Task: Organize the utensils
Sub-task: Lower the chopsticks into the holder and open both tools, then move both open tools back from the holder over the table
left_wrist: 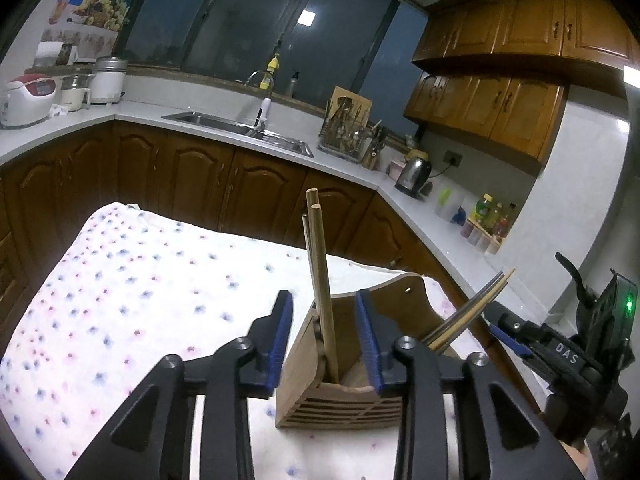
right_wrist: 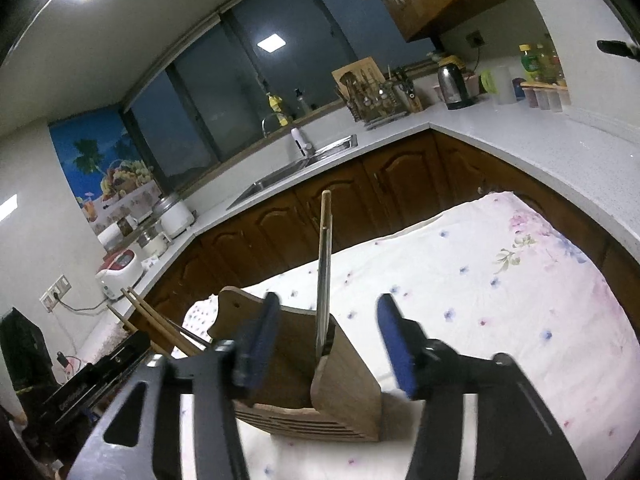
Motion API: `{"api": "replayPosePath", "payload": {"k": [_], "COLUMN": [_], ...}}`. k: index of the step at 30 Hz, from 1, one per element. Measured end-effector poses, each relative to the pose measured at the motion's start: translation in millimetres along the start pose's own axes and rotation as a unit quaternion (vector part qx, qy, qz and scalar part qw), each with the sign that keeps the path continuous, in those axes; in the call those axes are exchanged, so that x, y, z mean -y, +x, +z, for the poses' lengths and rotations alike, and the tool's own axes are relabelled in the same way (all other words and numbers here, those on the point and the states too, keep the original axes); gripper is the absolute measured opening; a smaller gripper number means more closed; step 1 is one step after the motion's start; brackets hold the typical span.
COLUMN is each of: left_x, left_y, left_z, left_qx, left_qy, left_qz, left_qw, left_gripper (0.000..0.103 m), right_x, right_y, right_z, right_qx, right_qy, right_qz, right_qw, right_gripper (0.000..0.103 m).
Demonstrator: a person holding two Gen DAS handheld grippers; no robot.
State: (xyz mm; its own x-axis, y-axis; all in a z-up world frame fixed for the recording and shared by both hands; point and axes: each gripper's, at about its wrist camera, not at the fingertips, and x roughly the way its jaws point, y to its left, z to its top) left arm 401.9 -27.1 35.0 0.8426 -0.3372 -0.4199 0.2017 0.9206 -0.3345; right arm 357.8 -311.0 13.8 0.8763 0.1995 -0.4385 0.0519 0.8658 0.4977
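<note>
The lower ends of the chopsticks [left_wrist: 322,292] are hidden inside the holder [left_wrist: 340,400], so I cannot tell how they rest there. My right gripper [left_wrist: 508,338] is cut off by the left view's edge, and its fingertips are hidden behind my left gripper [left_wrist: 324,340]. In the right view my fingers [right_wrist: 260,344] are blurred. The rack [left_wrist: 344,136] on the far counter [left_wrist: 224,136] holds utensils too small to tell apart.

i note a home kitchen: steel sink [left_wrist: 240,130] set in a white counter [left_wrist: 352,168], wooden cabinets [left_wrist: 492,108] up right of the sink, kettle [left_wrist: 414,174] right, rice cooker [left_wrist: 28,98] far left.
</note>
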Motion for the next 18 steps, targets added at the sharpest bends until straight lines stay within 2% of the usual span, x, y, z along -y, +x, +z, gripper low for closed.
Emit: {"api": "replayPosePath", "payload": {"k": [2,3,7,8,14,18], "left_x": [1.1,2.4,3.8,5.0,7.6,10.3], "left_y": [-3.7,-3.8,-13.0,-15.4,-30.8,-43.5], "left_z": [-0.8,-1.3,-3.5,-3.8,-10.5,-13.9], "left_qx": [0.002,0.002,0.011,0.013,0.015,0.017], "left_qy": [0.001,0.001,0.001,0.001,-0.001,-0.001], "left_qz": [0.002,0.003,0.022,0.029,0.034,0.035], "left_qw": [1.0,1.0,0.9997,0.9995,0.9993,0.9992], "left_gripper": [0.041,0.046,0.08,0.082,0.086,0.086], "right_x": [0.8,0.8,-5.0,-7.2,-11.8,-13.1], "right_y": [-1.7,-2.6,-7.3,-9.1,-17.9,-24.1], "right_z": [0.1,0.0,-0.1,-0.5,-3.6,-5.9], "right_qx": [0.003,0.004,0.008,0.009,0.011,0.012], "right_qy": [0.002,0.002,-0.011,-0.016,-0.02,-0.02], "right_qz": [0.004,0.005,0.004,0.005,0.007,0.01], "right_qw": [1.0,1.0,1.0,1.0,1.0,1.0], "right_gripper": [0.073,0.075,0.087,0.091,0.098,0.098]}}
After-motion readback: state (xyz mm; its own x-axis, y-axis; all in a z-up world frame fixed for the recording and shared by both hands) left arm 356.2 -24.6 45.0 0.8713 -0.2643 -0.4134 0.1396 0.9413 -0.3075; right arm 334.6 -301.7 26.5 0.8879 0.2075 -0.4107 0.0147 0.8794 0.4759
